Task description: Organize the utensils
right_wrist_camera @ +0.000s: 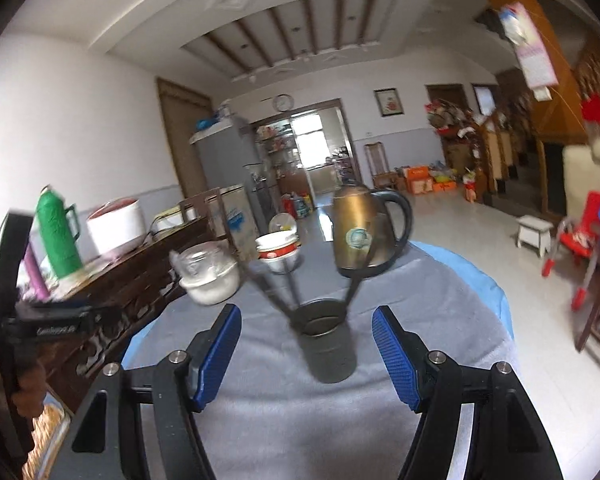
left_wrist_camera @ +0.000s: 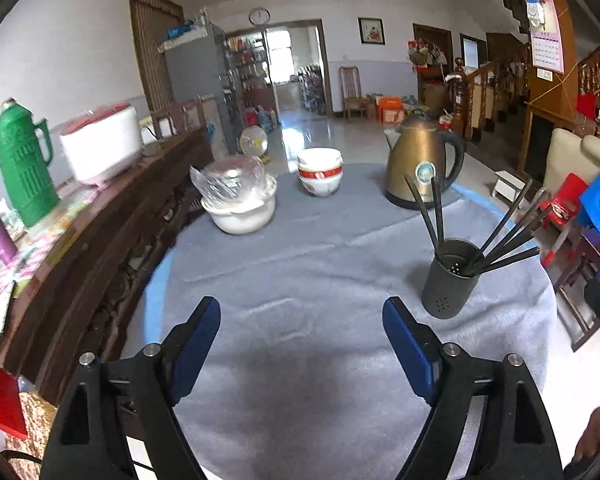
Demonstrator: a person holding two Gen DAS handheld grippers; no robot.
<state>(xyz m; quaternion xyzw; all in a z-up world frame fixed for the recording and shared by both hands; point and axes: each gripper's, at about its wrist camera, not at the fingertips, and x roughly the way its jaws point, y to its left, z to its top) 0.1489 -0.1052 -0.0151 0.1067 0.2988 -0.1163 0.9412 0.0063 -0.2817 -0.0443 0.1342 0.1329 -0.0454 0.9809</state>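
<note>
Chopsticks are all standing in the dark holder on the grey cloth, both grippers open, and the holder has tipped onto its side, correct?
Not quite: the holder stands upright, as the left wrist view shows. The chopsticks are in it, and the left gripper and right gripper are open.

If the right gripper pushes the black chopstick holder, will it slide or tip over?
The chopstick holder is tall and narrow, so it probably tips. The chopsticks lean outward, likely making it top-heavy. The grey cloth looks fuzzy, so sliding seems unlikely.
</note>
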